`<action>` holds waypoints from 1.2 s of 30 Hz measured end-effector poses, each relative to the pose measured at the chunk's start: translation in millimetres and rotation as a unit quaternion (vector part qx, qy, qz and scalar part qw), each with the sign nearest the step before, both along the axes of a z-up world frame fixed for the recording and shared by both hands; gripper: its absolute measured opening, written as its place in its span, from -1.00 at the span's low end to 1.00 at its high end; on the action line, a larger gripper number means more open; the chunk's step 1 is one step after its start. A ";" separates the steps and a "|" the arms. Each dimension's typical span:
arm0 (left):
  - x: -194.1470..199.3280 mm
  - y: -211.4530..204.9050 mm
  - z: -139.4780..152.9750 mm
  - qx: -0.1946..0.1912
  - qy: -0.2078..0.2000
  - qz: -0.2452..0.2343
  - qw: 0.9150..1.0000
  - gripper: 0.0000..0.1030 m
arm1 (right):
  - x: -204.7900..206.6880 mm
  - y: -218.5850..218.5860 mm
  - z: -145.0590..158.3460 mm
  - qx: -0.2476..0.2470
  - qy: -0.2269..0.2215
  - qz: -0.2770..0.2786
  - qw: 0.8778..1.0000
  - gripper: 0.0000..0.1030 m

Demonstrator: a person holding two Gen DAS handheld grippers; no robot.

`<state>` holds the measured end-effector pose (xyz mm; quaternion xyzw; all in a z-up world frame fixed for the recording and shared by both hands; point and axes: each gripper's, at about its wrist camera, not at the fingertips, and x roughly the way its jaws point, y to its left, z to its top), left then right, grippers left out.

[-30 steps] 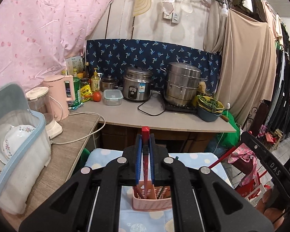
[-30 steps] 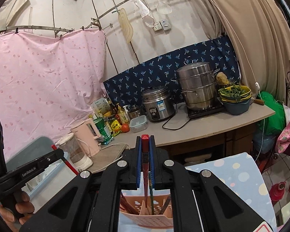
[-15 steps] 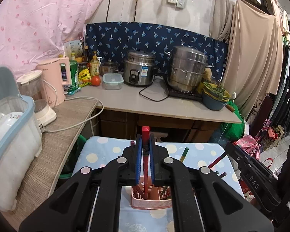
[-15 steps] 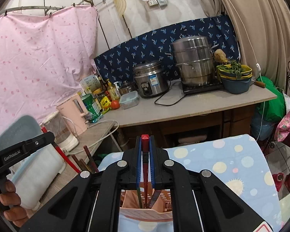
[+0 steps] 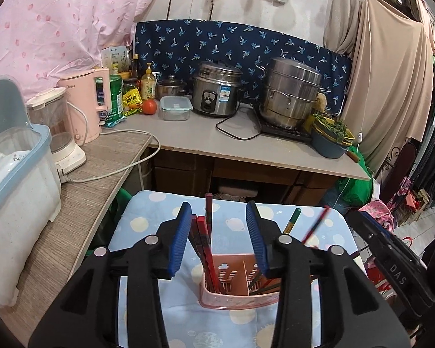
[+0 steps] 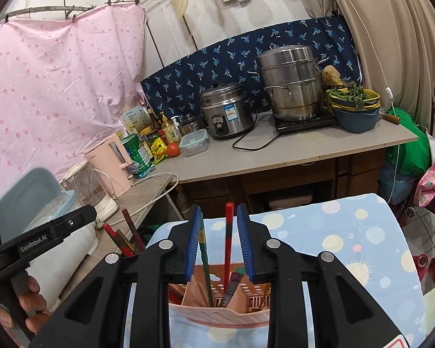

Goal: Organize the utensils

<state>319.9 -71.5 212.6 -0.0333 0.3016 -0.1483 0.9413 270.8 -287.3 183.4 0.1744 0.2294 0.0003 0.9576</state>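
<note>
Since the earlier frames both tools have spread: each was pinching a red chopstick half a second ago, and now the sticks stand free in the basket. The left tool (image 5: pixel 219 232) is wide apart, with a cluster of red chopsticks (image 5: pixel 203 240) leaning between its pads in the left compartment of the pink utensil basket (image 5: pixel 237 298). The right tool (image 6: pixel 219 240) is parted more narrowly around one red chopstick (image 6: pixel 228 237), which looks free of both pads, its lower end down in the basket (image 6: pixel 217 316); a green-handled stick (image 6: pixel 204 264) leans just beside the left pad.

The basket sits on the spotted blue cloth (image 5: pixel 148 220) of the table.

The step in hand seems to be the release. To do it well, I judge each tool should lift straight up and back so the pads do not catch a stick and tip it out.

Counted in the left view: one basket, about three red sticks at its left side, one green-tipped and one blurred red stick at its right; more lie hidden inside.
</note>
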 end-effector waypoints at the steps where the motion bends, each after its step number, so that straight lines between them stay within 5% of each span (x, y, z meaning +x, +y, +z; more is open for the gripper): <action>1: -1.0 0.3 0.4 0.001 -0.001 0.001 1.000 -0.22 | -1.8 0.4 0.9 0.000 0.000 0.000 1.000 -0.49; 11: -24.4 -1.0 0.9 0.027 -0.017 0.006 0.999 0.06 | -32.6 20.7 2.3 -0.041 0.000 0.007 0.999 -0.32; 18: -50.8 -1.0 -10.7 0.054 -0.017 0.008 0.998 0.08 | -62.6 35.7 -10.6 -0.060 0.017 0.012 0.998 -0.29; 36: -116.7 -5.5 -40.3 0.109 -0.020 0.025 0.993 0.50 | -129.0 49.0 -25.2 -0.090 0.041 -0.022 0.995 0.32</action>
